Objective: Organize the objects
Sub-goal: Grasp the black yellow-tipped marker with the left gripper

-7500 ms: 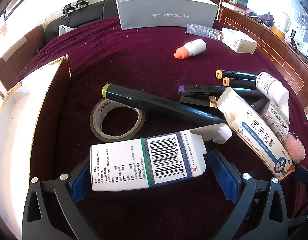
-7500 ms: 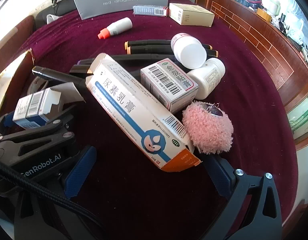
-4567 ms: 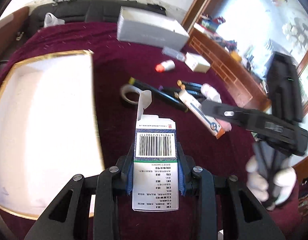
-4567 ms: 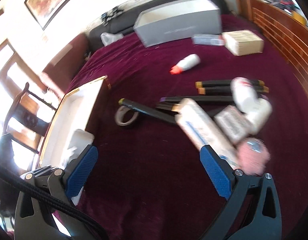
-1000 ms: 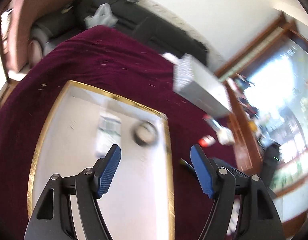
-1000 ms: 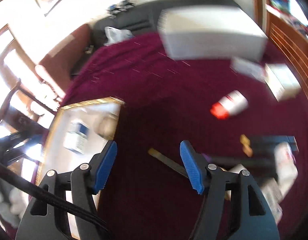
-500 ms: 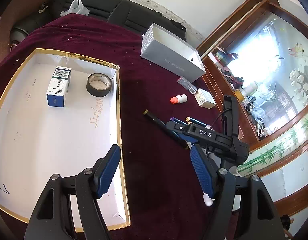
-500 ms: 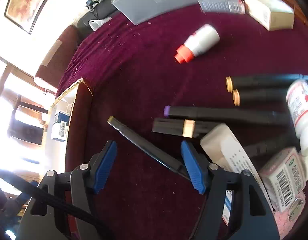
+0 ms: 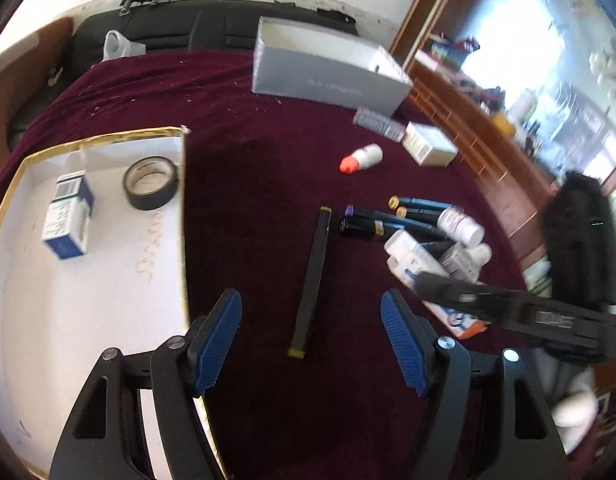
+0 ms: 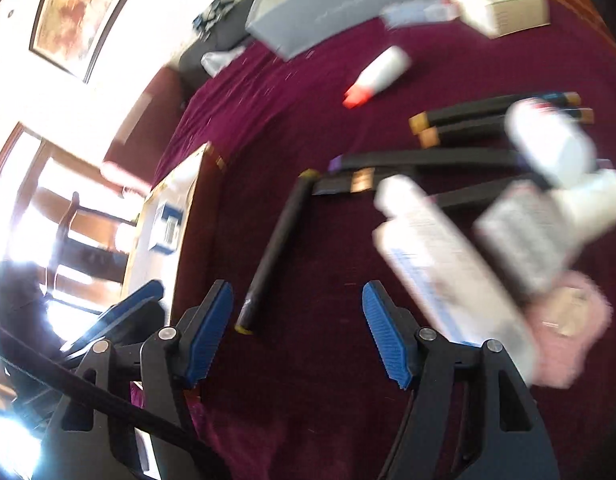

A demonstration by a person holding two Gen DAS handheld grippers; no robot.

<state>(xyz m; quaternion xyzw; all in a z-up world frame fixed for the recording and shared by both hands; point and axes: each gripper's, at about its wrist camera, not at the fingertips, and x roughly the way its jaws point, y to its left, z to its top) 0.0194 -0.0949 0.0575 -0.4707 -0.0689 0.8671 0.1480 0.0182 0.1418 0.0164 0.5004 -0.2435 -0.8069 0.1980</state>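
Surface: maroon velvet cloth (image 9: pixel 248 208) spread over the counter, black sofa behind, wooden ledge along the right.
Tray: white gold-rimmed tray (image 9: pixel 184 216) on the left, already carrying a blue-and-white box (image 9: pixel 68 216) and a tape roll (image 9: pixel 150 182), well apart from the rest.
Target, as judged: long black marker with yellow ends (image 9: pixel 312 280), lying alone on the cloth between the tray and the pile, running lengthwise away from both cameras.
Pile: 4 or so dark markers (image 9: pixel 392 224), white bottles, cartons and a pink fluffy ball (image 10: pixel 564 328) crowded to the right; some blurred.
Left hand-held gripper (image 9: pixel 312 344): spread wide, empty, near end of the marker showing between the pads but untouched.
Right hand-held gripper (image 10: pixel 296 332): spread wide, empty, marker's near end just inside its left pad, no contact visible.
Step in hand: approach for a pick, probably 1 gripper only.
Doing it well: roll the wrist so the pads cross the barrel, not run along it; aim nearer mid-length to stop it tipping; lower until the pads straddle it, then close.
Risk: round barrel rolling on velvet; 2 grippers crowding 1 marker.
Next: carry to the tray, set beside the tape roll.
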